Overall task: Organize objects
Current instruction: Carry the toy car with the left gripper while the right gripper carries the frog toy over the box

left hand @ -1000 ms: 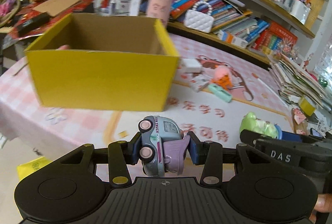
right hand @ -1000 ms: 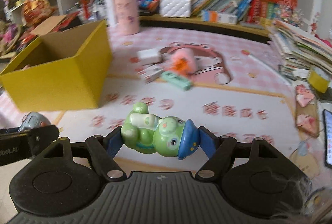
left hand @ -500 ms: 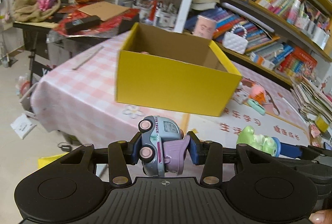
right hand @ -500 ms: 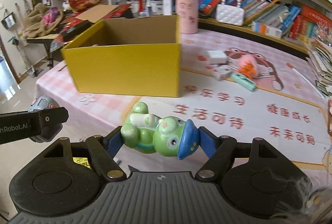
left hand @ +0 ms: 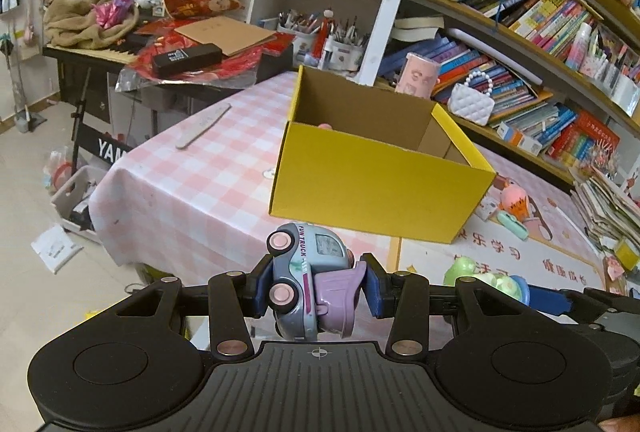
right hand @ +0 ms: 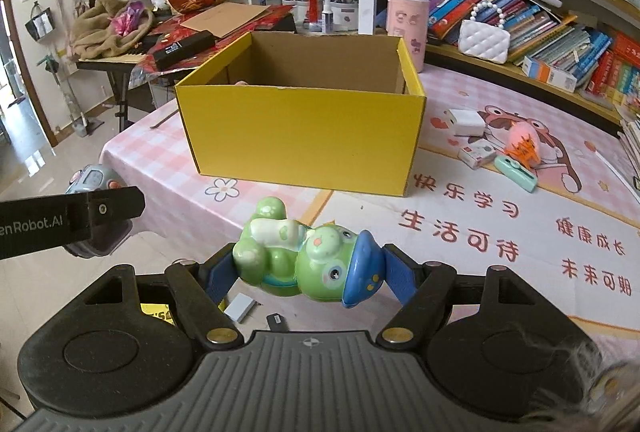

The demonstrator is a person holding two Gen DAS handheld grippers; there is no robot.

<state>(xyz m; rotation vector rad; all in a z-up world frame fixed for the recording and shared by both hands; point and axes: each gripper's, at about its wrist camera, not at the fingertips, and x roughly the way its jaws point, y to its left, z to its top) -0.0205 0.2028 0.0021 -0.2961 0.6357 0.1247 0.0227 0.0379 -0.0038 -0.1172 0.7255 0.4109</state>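
Both pairs of jaws are clamped on toys, and you hold them side by side above the near edge of the pink checked tablecloth [right hand: 144,148]. Your left gripper [left hand: 316,286] squeezes a small grey-blue plastic toy truck with pink wheels and a lilac tipper [left hand: 308,284] between its blue pads; the truck sits tipped on its side, wheels facing left, with the lettering "FUN TRUCK" readable on its flank. Your right gripper [right hand: 306,268] pinches a glossy green frog figure with a blue cap [right hand: 304,260], lying sideways, the cap against the right pad and the feet against the left one. In the right wrist view the truck shows at the far left, behind the black arm of the left gripper.

Ahead of both toys stands the open yellow cardboard box with a brown inside [right hand: 304,132] on the table. Something small and pink peeks over its near wall, but you cannot tell what it is. To the right of the box, on the cartoon mat, lie a white rectangular case [right hand: 466,120], an orange and pink toy [right hand: 524,144] and a mint green oblong gadget [right hand: 516,172], close together. A pink cylindrical tin [right hand: 408,24] stands just beyond the far right corner of the box, with a white quilted handbag [right hand: 484,40] further right on the bookshelf.
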